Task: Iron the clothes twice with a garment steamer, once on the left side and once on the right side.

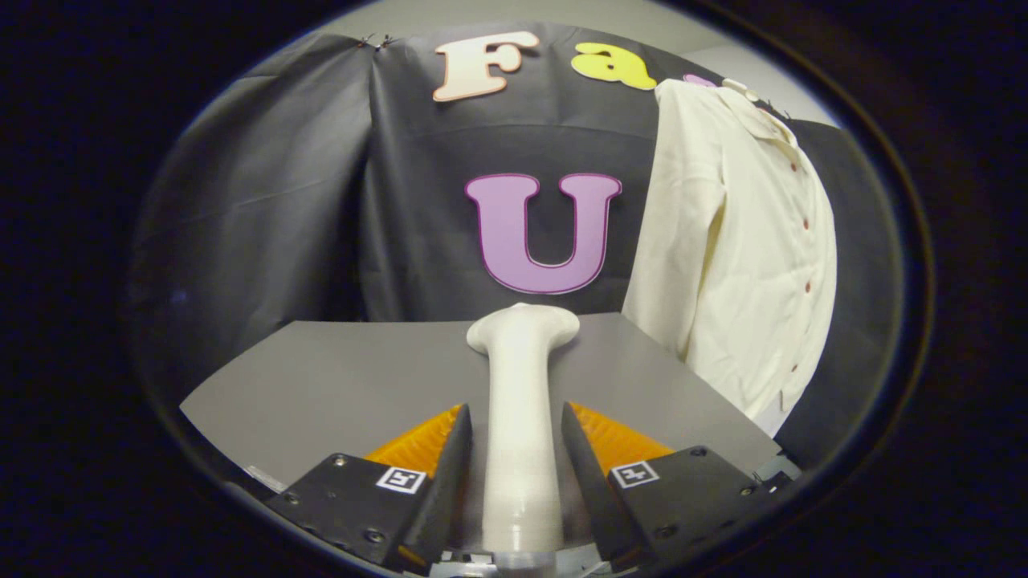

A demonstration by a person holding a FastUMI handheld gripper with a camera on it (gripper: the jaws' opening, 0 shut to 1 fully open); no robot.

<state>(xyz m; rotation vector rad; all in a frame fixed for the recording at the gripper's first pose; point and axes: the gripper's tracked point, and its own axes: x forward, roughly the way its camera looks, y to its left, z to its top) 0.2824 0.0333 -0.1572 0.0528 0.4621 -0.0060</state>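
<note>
Two fingers of my tool [514,449] sit either side of the white garment steamer [520,401]'s handle, apparently touching it, so I'd say gripped. Steamer head points to 12 o'clock over the grey counter [321,377]. Cream shirt [739,241] hangs at 2 o'clock against the wall.

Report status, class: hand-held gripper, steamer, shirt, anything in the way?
Hand-held gripper fingers either side of white garment steamer, grip unconfirmed. Steamer lying on grey table. Cream shirt hanging beyond, to the right. Path between looks clear.
</note>
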